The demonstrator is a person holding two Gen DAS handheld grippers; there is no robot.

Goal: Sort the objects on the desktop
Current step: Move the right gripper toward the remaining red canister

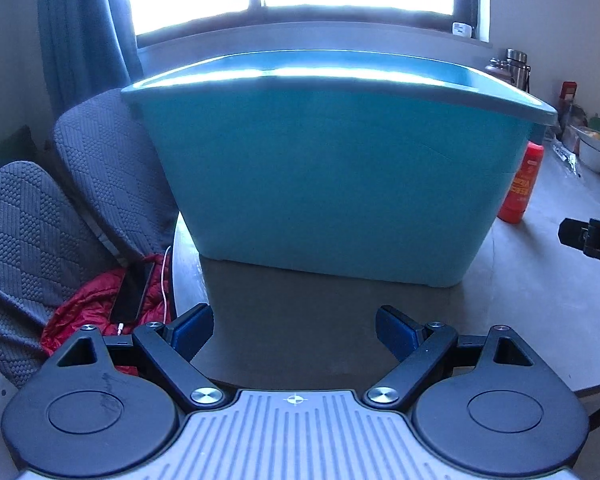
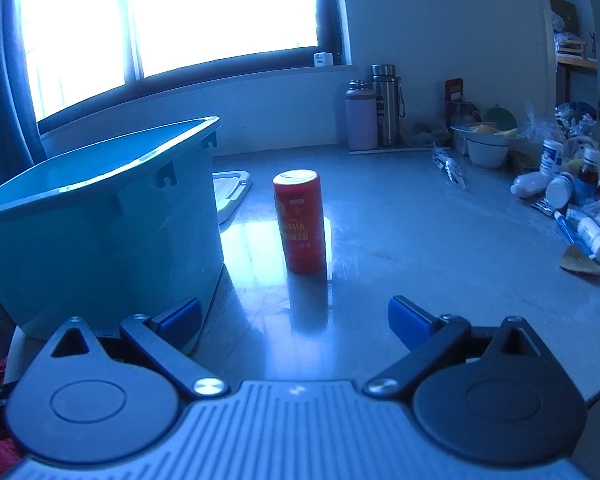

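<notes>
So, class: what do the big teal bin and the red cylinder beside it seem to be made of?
Teal bin: likely moulded plastic, smooth and slightly glossy, with a rolled rim and moulded latch slots. Red cylinder: printed container, perhaps plastic or coated card; satin sheen, material uncertain.

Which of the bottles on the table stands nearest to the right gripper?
The red bottle, alone beside the blue bin; the pink and steel ones stand far back by the wall.

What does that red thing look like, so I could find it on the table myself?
Start at the big teal bin under the window. Just right of it, on the bare grey table, a red canister stands alone and upright, apart from the bin. It is the only red cylinder there, its label upside down, well clear of the small white bottles cluttered at the far right.
</notes>
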